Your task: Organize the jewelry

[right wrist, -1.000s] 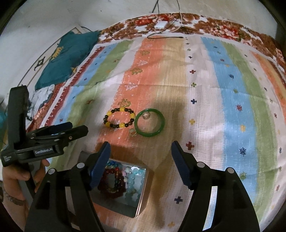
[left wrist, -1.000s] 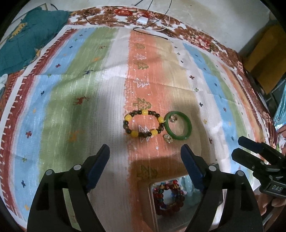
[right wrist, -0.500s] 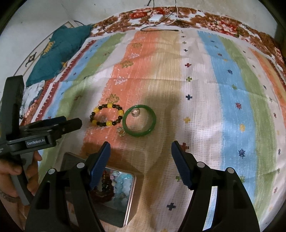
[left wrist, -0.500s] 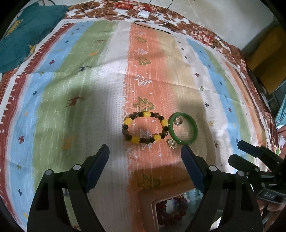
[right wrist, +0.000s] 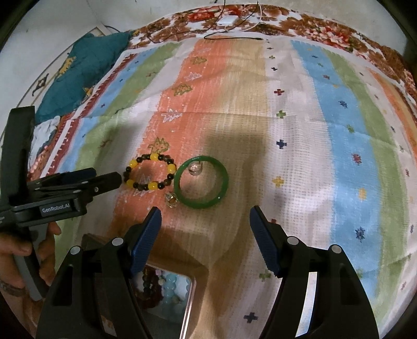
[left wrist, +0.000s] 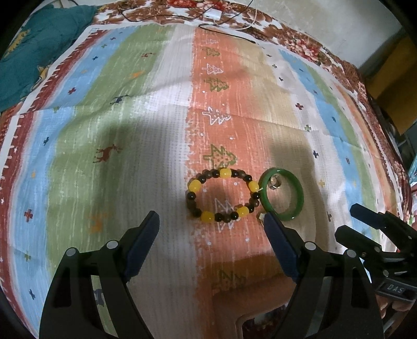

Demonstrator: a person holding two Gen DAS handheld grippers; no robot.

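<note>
A bracelet of yellow and dark beads (left wrist: 222, 194) (right wrist: 150, 172) lies on the orange stripe of the cloth, touching a green bangle (left wrist: 282, 193) (right wrist: 201, 181) on its right. A clear ring (left wrist: 274, 181) (right wrist: 195, 169) lies inside the bangle. A gold ring (right wrist: 171, 200) lies just in front of the two. My left gripper (left wrist: 211, 229) is open and empty, just short of the bead bracelet. My right gripper (right wrist: 205, 224) is open and empty, just short of the bangle. A metal tin (right wrist: 166, 292) holding beaded bracelets sits below the grippers.
The striped cloth (left wrist: 78, 161) covers a floral bedspread (right wrist: 325, 34). A teal cushion (right wrist: 78, 78) lies at the far left. A white charger with cables (left wrist: 212, 14) lies at the far edge. Each gripper shows in the other's view: right (left wrist: 365, 226), left (right wrist: 86, 181).
Both grippers have moved forward toward the jewelry. The tin has slid lower in both views. Both stay open.
</note>
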